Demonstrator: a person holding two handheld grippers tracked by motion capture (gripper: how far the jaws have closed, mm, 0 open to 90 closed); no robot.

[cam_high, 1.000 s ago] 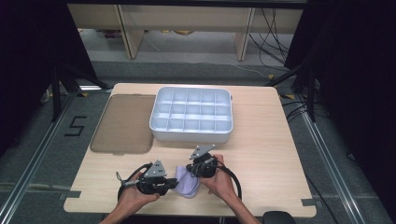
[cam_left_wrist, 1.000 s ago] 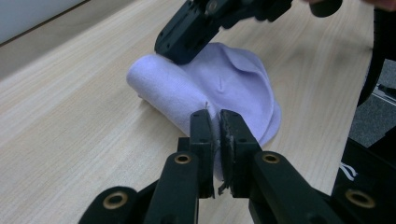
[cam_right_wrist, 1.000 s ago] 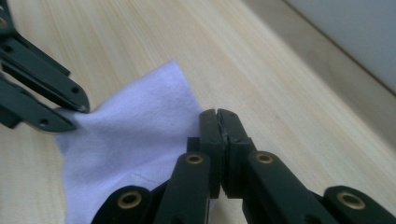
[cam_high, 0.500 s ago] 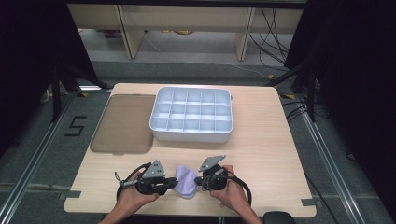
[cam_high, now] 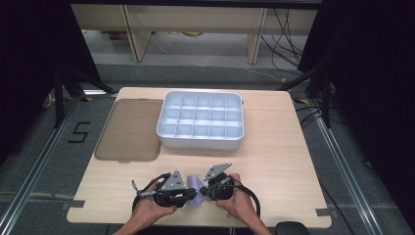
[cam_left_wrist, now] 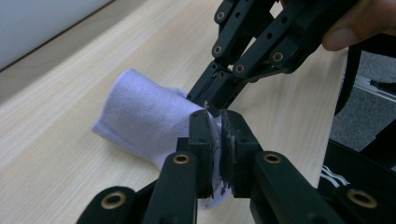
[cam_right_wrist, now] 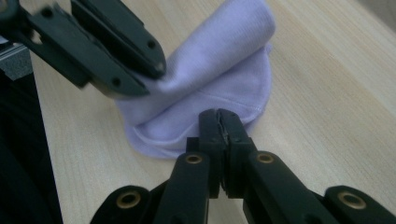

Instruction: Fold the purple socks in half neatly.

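high view: both tongs, left [cam_high: 192,197] and right [cam_high: 204,190], clamp the lilac sock [cam_high: 196,185]; compartment tray [cam_high: 200,139] stands well apart.

So I count two grippers, left one [cam_high: 192,196] and right one [cam_high: 204,190], one pale lilac sock [cam_left_wrist: 140,114] between them near the front edge, one white divided tray [cam_high: 200,139] with fifteen compartments farther back, and one brown lid [cam_high: 128,129] on its left.

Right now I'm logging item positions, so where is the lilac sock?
In the high view the lilac sock lies on the table's near edge, pinched between the left gripper and right gripper, short of the white tray.
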